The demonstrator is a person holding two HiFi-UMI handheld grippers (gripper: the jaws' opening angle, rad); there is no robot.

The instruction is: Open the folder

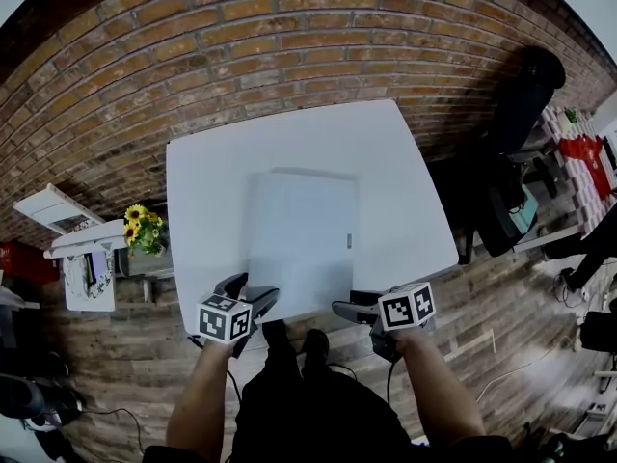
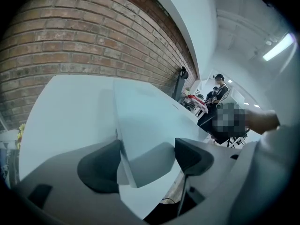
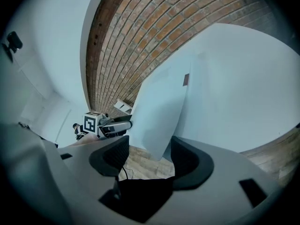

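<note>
Left hand-held gripper [image 2: 145, 161], steered by me from afar, stands with its jaws apart. The near-left corner of the pale folder [image 2: 145, 121] lies between them, and neither pad clamps it. My right hand-held gripper [image 3: 145, 156] is parted too. The folder's near-right corner juts past the worktop's edge into that gap, close to one pad, and I cannot tell whether it touches. Seen from the head view, the folder lies mid-worktop with its near edge at the front edge of the white worktop [image 1: 212, 191], and a small dark tab [image 1: 349, 239] sits on its right side. A brick wall [image 1: 241, 56] rises behind the worktop, and a bunch of sunflowers [image 1: 143, 228] stands off to its left.
</note>
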